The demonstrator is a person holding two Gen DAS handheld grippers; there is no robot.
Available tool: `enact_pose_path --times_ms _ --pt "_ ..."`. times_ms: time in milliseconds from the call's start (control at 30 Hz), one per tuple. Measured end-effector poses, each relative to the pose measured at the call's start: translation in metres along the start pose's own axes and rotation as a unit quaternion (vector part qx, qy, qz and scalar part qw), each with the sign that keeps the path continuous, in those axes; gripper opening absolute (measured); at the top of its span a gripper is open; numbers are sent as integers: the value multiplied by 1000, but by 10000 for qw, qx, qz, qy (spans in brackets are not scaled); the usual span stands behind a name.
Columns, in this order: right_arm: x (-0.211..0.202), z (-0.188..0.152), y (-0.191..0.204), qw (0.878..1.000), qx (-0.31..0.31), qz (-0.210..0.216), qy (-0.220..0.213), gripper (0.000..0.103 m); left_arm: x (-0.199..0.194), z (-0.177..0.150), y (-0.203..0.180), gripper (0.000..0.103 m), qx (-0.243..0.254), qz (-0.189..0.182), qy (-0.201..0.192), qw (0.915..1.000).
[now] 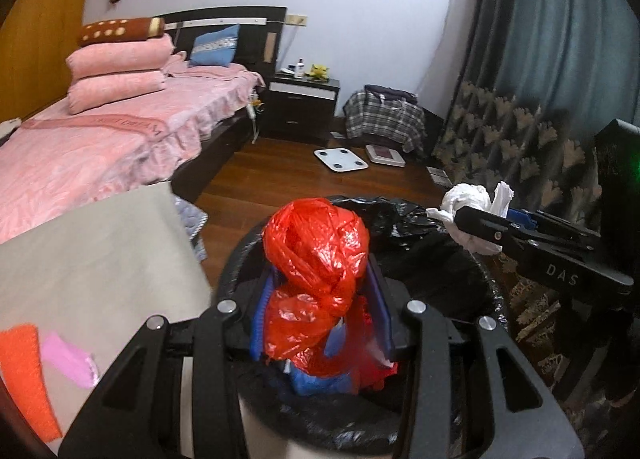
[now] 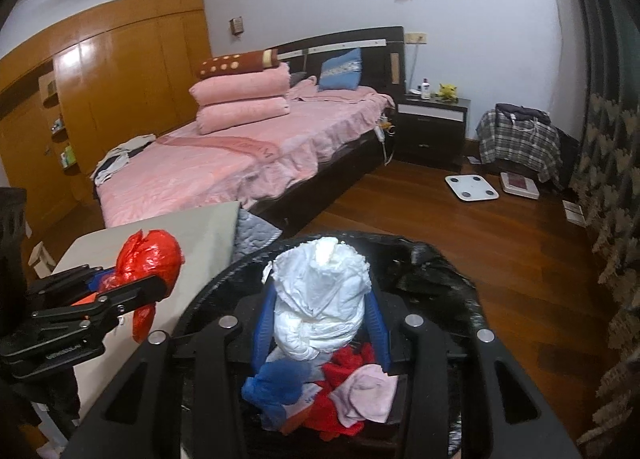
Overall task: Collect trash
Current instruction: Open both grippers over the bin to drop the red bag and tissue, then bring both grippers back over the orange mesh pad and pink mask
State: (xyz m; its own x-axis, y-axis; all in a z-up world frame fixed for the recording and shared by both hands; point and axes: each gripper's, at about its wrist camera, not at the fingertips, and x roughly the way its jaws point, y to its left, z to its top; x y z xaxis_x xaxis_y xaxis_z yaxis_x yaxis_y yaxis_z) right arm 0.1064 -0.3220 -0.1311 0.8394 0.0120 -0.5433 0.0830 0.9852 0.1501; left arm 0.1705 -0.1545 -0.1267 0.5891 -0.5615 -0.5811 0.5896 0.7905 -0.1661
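My left gripper is shut on a crumpled red plastic bag and holds it over the near-left rim of the black-lined trash bin. My right gripper is shut on a white crumpled wad over the same bin. Red, blue and pink scraps lie inside the bin. In the left wrist view the right gripper with the white wad is at the bin's right rim. In the right wrist view the left gripper with the red bag is left of the bin.
A beige table beside the bin on the left carries an orange cloth and a pink scrap. A pink bed stands behind it. Two floor scales lie on the wooden floor. Curtains hang on the right.
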Motion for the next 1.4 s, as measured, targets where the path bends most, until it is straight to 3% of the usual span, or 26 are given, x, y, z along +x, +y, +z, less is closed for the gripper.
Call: enact_pose_path --times_ms 133,300,433,600,900,1400 --pt "2 -2 -13 9999 58 -99 30 40 17 0 -8 41 -7 -151 94 9998" --pt "1 -7 -28 9995 142 -262 52 50 25 -4 -9 71 -89 -394 169 9990" --pt "-2 -11 -34 9992 203 -336 9 69 19 -8 -3 78 -138 -383 165 9990" --pt "-5 -10 -31 9990 244 -376 -68 97 -3 -10 12 89 -140 -52 21 9999" --pt "-6 -1 1 9998 177 -78 -106 97 -63 -16 65 90 -463 766 -285 9956" --pt "30 -2 127 9949 -497 875 64 97 -137 -47 150 90 -946 1862 -419 9771"
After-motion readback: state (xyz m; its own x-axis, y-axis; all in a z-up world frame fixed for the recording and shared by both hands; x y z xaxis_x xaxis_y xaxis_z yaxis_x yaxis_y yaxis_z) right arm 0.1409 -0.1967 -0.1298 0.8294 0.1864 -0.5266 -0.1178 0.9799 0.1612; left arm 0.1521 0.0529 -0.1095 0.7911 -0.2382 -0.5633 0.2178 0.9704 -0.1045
